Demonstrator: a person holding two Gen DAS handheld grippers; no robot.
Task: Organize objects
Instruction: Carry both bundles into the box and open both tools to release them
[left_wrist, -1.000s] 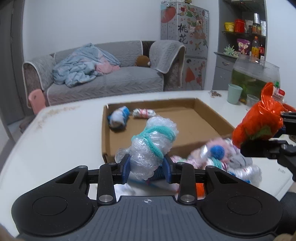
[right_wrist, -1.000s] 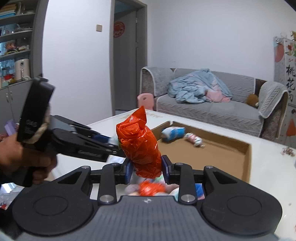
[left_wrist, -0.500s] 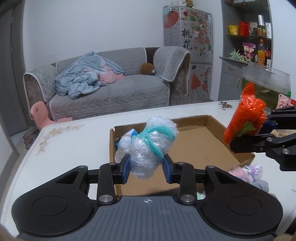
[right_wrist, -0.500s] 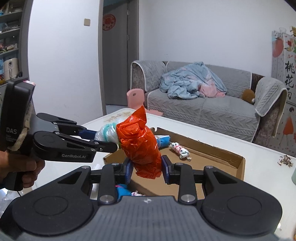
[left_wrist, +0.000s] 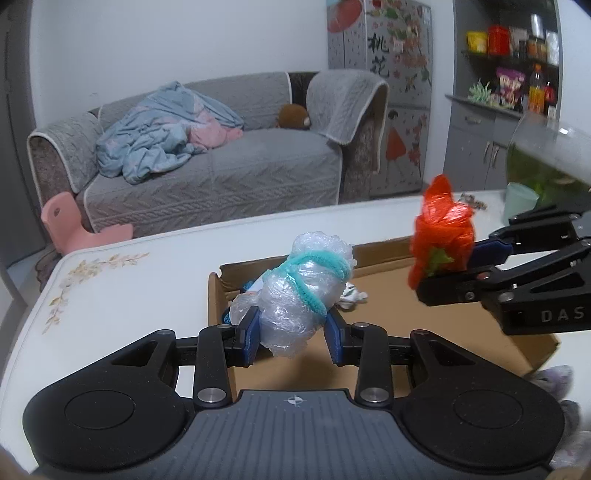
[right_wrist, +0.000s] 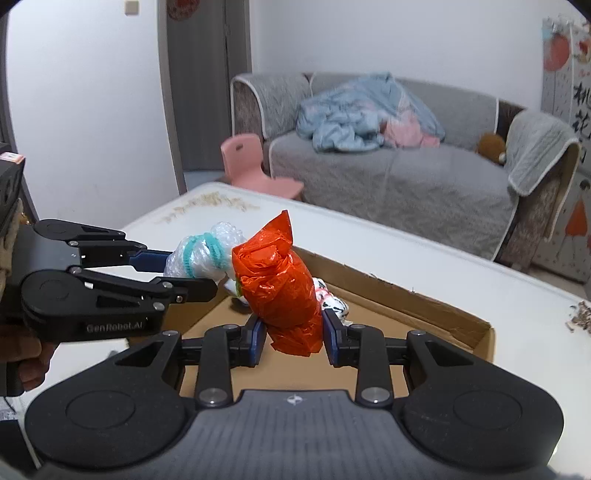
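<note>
a clear plastic bundle (left_wrist: 303, 295) wound with teal yarn sits clamped between the blue pads of the left gripper (left_wrist: 293, 330), its jaws closed only as far as the bundle's width, held in the air over the near left corner of a shallow cardboard box (left_wrist: 388, 251) on a white table (left_wrist: 129, 295). the right gripper (right_wrist: 293, 332) is clamped the same way on an orange plastic bundle (right_wrist: 280, 288), held upright above the box. compared with a second ago, both grippers and their bundles have travelled forward from beside the pile of soft things (left_wrist: 554, 380) to over the box, and the grips look unchanged. small wrapped items (right_wrist: 332, 299) inside the box are mostly hidden behind the bundles. the pile is cut off at the left view's lower right edge and blurred. a grey sofa (left_wrist: 221, 177) stands behind.
</note>
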